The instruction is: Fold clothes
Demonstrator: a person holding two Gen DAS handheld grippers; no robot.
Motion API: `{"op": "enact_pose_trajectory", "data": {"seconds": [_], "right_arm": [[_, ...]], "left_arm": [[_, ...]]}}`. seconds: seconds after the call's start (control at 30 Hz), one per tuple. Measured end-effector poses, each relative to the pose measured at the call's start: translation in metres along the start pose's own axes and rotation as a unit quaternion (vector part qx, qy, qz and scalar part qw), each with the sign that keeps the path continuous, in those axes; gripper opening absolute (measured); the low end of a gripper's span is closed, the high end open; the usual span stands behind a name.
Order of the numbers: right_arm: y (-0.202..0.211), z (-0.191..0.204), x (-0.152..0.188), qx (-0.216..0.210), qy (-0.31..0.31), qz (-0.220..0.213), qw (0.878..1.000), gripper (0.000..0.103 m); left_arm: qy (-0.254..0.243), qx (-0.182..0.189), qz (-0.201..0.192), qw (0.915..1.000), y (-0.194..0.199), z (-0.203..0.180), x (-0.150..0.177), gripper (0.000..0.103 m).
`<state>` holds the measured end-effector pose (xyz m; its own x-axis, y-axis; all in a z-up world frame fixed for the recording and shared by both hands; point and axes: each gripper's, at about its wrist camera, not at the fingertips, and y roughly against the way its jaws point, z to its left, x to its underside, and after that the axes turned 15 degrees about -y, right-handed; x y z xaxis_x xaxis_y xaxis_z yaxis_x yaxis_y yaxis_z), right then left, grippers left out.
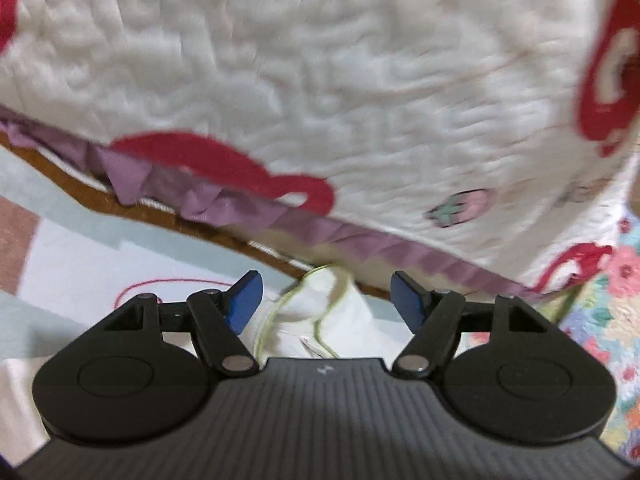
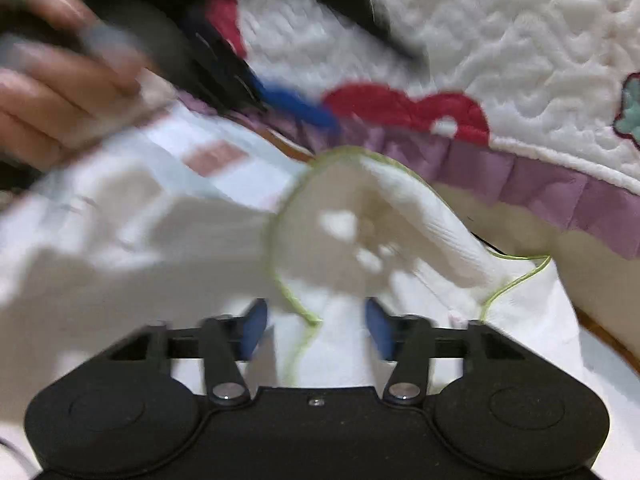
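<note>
Slippage is your main risk here. Your right gripper has its blue pads parted, with a ridge of the white garment with yellow-green stitched edging rising between them; motion blur hides whether the pads actually touch the cloth, so you cannot count on a hold. If you pull before they bite, that bunched fold will probably slide out and collapse. Your left gripper is spread wide and carries nothing; the garment's edge lies just ahead of its fingers, in the gap. Close there carelessly and you could catch the purple pleated ruffle of the quilt instead, dragging bedding along with the clothing. The loose yellow-green edging thread could also snag on a fingertip.

In the right view, your left hand and its tool cross just beyond the garment, so the two grippers work close together and may collide.

The garment lies on a soft bed covered by a pale sheet with pink and blue blocks, beside a white quilted coverlet with red appliqué shapes. Such bedding yields under pressure, so creases likely will not press flat. A floral fabric shows at the right edge; nothing more of the room is visible.
</note>
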<state>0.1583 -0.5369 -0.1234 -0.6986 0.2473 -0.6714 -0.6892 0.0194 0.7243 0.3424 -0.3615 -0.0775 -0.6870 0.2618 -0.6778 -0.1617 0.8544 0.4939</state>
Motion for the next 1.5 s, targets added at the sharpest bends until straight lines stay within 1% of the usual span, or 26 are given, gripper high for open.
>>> {"op": "enact_pose_trajectory", "data": {"seconds": [0.03,0.1,0.17,0.23,0.33,0.4,0.47,0.53,0.63,0.67,0.7,0.77,0.83,0.9,0.93,1.0,1.07,1.1,1.17,1.27,1.3,1.33,1.37,1.4,1.43,1.5], "right_arm": [[-0.004,-0.007,-0.003,0.013,-0.013,-0.005,1.000,0.023],[0.002,-0.035,-0.008,0.023,-0.080,-0.038,0.996,0.013],[0.008,-0.067,-0.009,0.023,-0.181,-0.060,0.981,0.013],[0.006,-0.094,-0.001,0.024,-0.259,-0.056,0.964,0.014],[0.005,-0.102,0.011,0.039,-0.266,-0.050,0.962,0.022],[0.013,-0.103,0.013,0.042,-0.289,-0.056,0.955,0.041],[0.022,-0.105,0.014,0.050,-0.310,-0.065,0.947,0.046],[0.031,-0.107,0.015,0.068,-0.319,-0.074,0.942,0.047],[0.046,-0.102,0.015,0.146,-0.267,-0.080,0.949,0.047],[0.052,-0.100,0.015,0.160,-0.257,-0.083,0.949,0.048],[0.059,-0.096,0.018,0.158,-0.251,-0.089,0.951,0.048],[0.071,-0.083,0.024,0.146,-0.234,-0.101,0.956,0.047],[0.083,-0.070,0.031,0.135,-0.218,-0.114,0.960,0.048],[0.086,-0.053,0.036,0.097,-0.204,-0.107,0.968,0.048],[0.082,-0.042,0.035,0.077,-0.194,-0.097,0.973,0.048],[0.078,-0.021,0.035,0.041,-0.173,-0.075,0.981,0.048],[0.077,0.002,0.035,0.007,-0.152,-0.054,0.987,0.048],[0.074,0.013,0.035,-0.010,-0.144,-0.047,0.988,0.048],[0.069,0.037,0.035,-0.042,-0.128,-0.033,0.990,0.050],[0.072,0.072,0.043,-0.080,-0.102,-0.016,0.991,0.055],[0.076,0.082,0.048,-0.088,-0.096,-0.012,0.991,0.057],[0.079,0.091,0.053,-0.094,-0.090,-0.008,0.991,0.058],[0.081,0.100,0.059,-0.099,-0.083,-0.003,0.992,0.061],[0.083,0.108,0.065,-0.101,-0.074,0.002,0.992,0.062],[0.085,0.115,0.071,-0.102,-0.062,0.006,0.993,0.063],[0.089,0.126,0.084,-0.101,-0.042,0.013,0.994,0.064]], "left_arm": [[-0.002,-0.029,0.002,0.9996,0.015,0.005,0.010,0.071],[-0.007,-0.087,0.005,0.9962,0.046,0.014,0.030,0.072],[-0.012,-0.144,0.009,0.9895,0.077,0.024,0.050,0.073],[-0.017,-0.201,0.012,0.9794,0.108,0.033,0.070,0.073],[-0.023,-0.285,0.018,0.9581,0.154,0.047,0.100,0.073],[-0.020,-0.330,0.017,0.9435,0.181,0.057,0.121,0.075],[0.006,-0.336,0.012,0.9419,0.188,0.067,0.138,0.076],[-0.005,-0.345,0.030,0.9382,0.186,0.073,0.146,0.076],[-0.036,-0.365,0.059,0.9285,0.184,0.076,0.154,0.076],[-0.037,-0.368,0.067,0.9269,0.187,0.076,0.158,0.076],[-0.027,-0.362,0.078,0.9283,0.192,0.078,0.163,0.076],[-0.010,-0.350,0.098,0.9314,0.203,0.080,0.174,0.076],[0.003,-0.331,0.105,0.9377,0.219,0.078,0.190,0.078],[0.011,-0.315,0.113,0.9423,0.233,0.075,0.205,0.080],[-0.001,-0.313,0.122,0.9419,0.234,0.072,0.210,0.082],[-0.042,-0.315,0.148,0.9364,0.228,0.063,0.215,0.084],[-0.072,-0.331,0.161,0.9269,0.217,0.058,0.216,0.088],[-0.080,-0.338,0.162,0.9234,0.211,0.056,0.217,0.090],[-0.100,-0.344,0.168,0.9184,0.200,0.052,0.219,0.101],[-0.108,-0.354,0.155,0.9162,0.194,0.047,0.224,0.102],[-0.107,-0.358,0.150,0.9153,0.194,0.045,0.225,0.099],[-0.104,-0.364,0.146,0.9139,0.196,0.043,0.223,0.086],[-0.101,-0.366,0.141,0.9144,0.199,0.040,0.221,0.048],[-0.097,-0.361,0.133,0.9179,0.202,0.037,0.218,0.025],[-0.101,-0.366,0.124,0.9169,0.208,0.033,0.214,0.004],[-0.131,-0.404,0.099,0.8999,0.222,0.025,0.199,0.003]]}}
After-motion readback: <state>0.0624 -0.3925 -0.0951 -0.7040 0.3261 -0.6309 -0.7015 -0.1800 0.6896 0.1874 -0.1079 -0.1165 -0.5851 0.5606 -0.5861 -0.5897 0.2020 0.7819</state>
